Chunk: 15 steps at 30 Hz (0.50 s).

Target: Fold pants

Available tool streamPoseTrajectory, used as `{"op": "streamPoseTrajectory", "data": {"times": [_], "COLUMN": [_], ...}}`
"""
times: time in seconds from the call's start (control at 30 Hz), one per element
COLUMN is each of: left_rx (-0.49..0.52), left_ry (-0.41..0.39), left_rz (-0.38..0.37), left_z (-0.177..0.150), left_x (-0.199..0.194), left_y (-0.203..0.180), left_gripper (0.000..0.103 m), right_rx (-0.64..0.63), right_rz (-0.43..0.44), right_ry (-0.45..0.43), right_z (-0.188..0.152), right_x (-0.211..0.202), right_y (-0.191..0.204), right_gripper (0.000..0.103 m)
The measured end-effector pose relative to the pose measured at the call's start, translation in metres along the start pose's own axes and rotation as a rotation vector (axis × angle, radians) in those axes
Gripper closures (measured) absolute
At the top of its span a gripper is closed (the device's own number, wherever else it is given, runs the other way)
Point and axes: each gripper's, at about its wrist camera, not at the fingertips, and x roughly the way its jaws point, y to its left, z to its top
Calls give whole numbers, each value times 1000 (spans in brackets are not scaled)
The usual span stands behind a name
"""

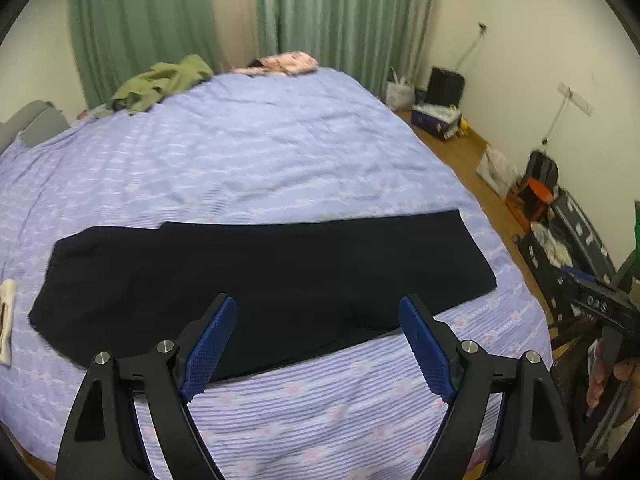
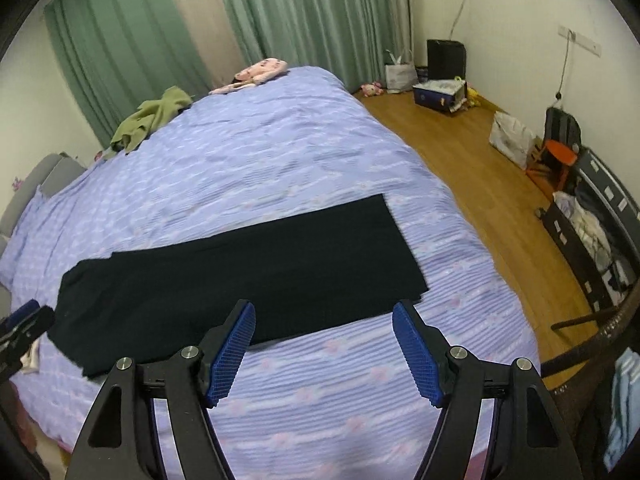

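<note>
Dark navy pants (image 1: 260, 268) lie flat on the purple patterned bed cover (image 1: 260, 152), stretched left to right with the legs laid one over the other. The leg ends point right and the wider waist end lies at the left. My left gripper (image 1: 318, 304) hovers over the near edge of the pants, jaws wide open, with nothing between the blue pads. In the right wrist view the same pants (image 2: 240, 272) lie ahead. My right gripper (image 2: 324, 308) hangs open above their near edge toward the leg end, holding nothing.
A green garment (image 1: 160, 84) and a pink item (image 1: 288, 62) lie at the far end of the bed. A small white cloth (image 1: 8, 320) lies left of the waist. Bags, boxes and an orange stool (image 2: 560, 152) line the wooden floor (image 2: 460, 160) at the right.
</note>
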Motion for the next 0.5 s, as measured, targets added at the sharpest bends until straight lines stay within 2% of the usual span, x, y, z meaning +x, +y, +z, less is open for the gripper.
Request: {"op": "streamPoseTrajectory", "data": {"times": [0.07,0.17,0.27,0.5], "left_rx": [31,61,94,143], "left_ry": [26,72,116,177], "left_rz": [17,27,25,-24], "left_z": [3,8,11,12], "left_x": [21,55,90,139], "left_y": [-20,-48,-74,-117], "left_gripper": [19,19,19,19], "right_rx": [33,92,156,195], "right_rz": [11,31,49,43], "right_ry": [20,61,101,169], "right_z": [4,7,4,-7], "right_x": [21,51,83,144], "right_y": [-23,-49,-74,-99], "right_gripper": [33,42,43,49]}}
